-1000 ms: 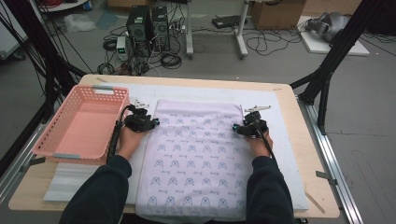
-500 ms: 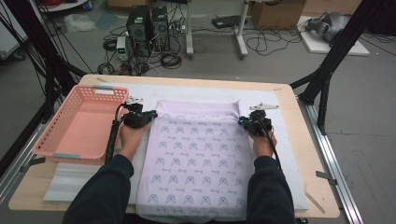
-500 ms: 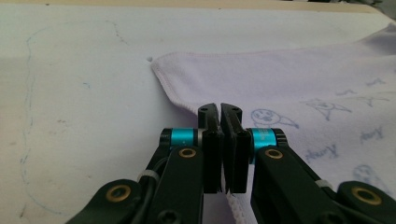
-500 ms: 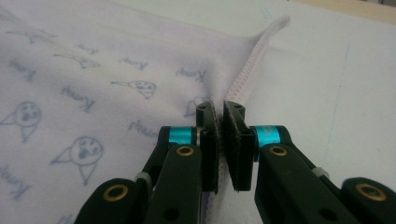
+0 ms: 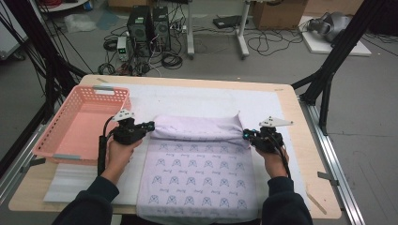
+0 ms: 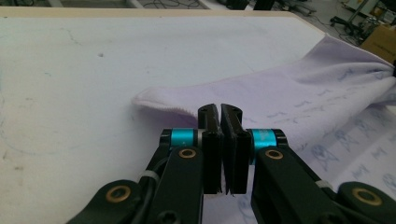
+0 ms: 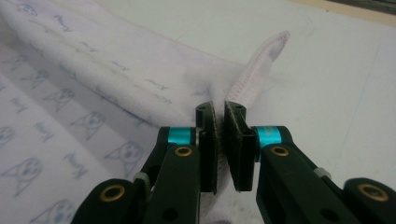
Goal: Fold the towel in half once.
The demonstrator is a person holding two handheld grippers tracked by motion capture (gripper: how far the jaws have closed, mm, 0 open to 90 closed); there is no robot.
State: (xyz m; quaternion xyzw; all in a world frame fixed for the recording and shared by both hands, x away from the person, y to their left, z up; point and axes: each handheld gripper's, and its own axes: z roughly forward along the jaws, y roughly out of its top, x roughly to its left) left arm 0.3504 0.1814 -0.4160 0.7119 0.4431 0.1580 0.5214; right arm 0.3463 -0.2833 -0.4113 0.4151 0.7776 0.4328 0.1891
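A lilac printed cloth hangs over the near edge of the table; left hand-held gripper and right hand-held gripper each clamp a far corner, apparently folding it nearer, pink basket beyond

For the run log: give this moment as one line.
left gripper: shut on towel far corner | right gripper: shut on other far corner | far edge folding toward person

Near edge of the printed cloth past the picture's bottom edge.
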